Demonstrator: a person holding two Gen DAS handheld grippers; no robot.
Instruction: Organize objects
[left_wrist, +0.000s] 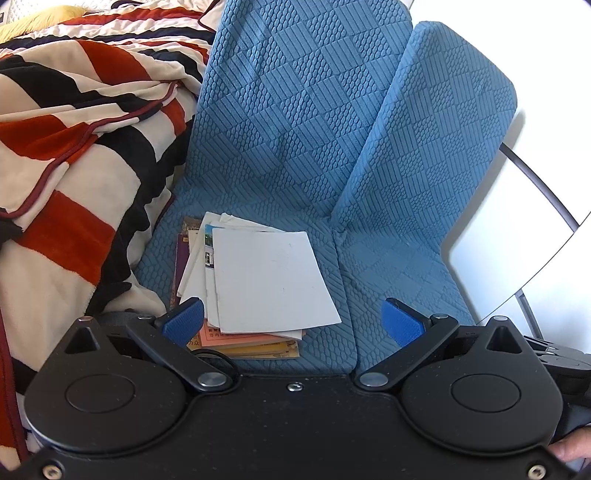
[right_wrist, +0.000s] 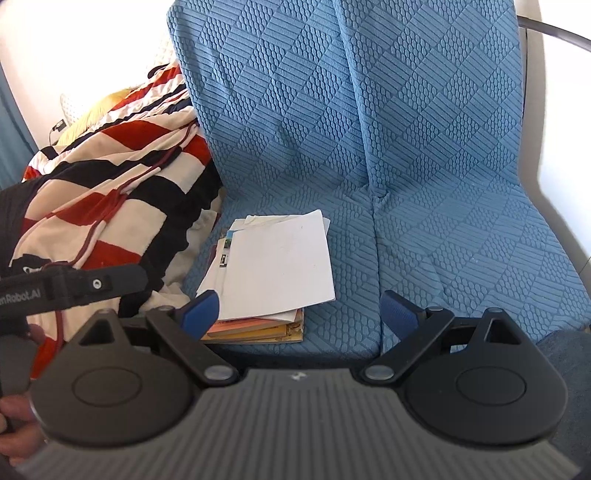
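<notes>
A stack of books and papers (left_wrist: 258, 280) lies on the blue sofa seat (left_wrist: 399, 266), topped by a white sheet, with orange and yellow books underneath. It also shows in the right wrist view (right_wrist: 273, 273). My left gripper (left_wrist: 293, 321) is open and empty, hovering over the stack's near edge. My right gripper (right_wrist: 299, 312) is open and empty, just in front of the stack. The left gripper's body (right_wrist: 74, 288) shows at the left of the right wrist view.
A red, black and cream striped blanket (left_wrist: 74, 166) is piled on the sofa left of the stack, also in the right wrist view (right_wrist: 110, 192). The blue textured sofa back (right_wrist: 332, 110) rises behind. A white table (left_wrist: 517, 240) stands to the right.
</notes>
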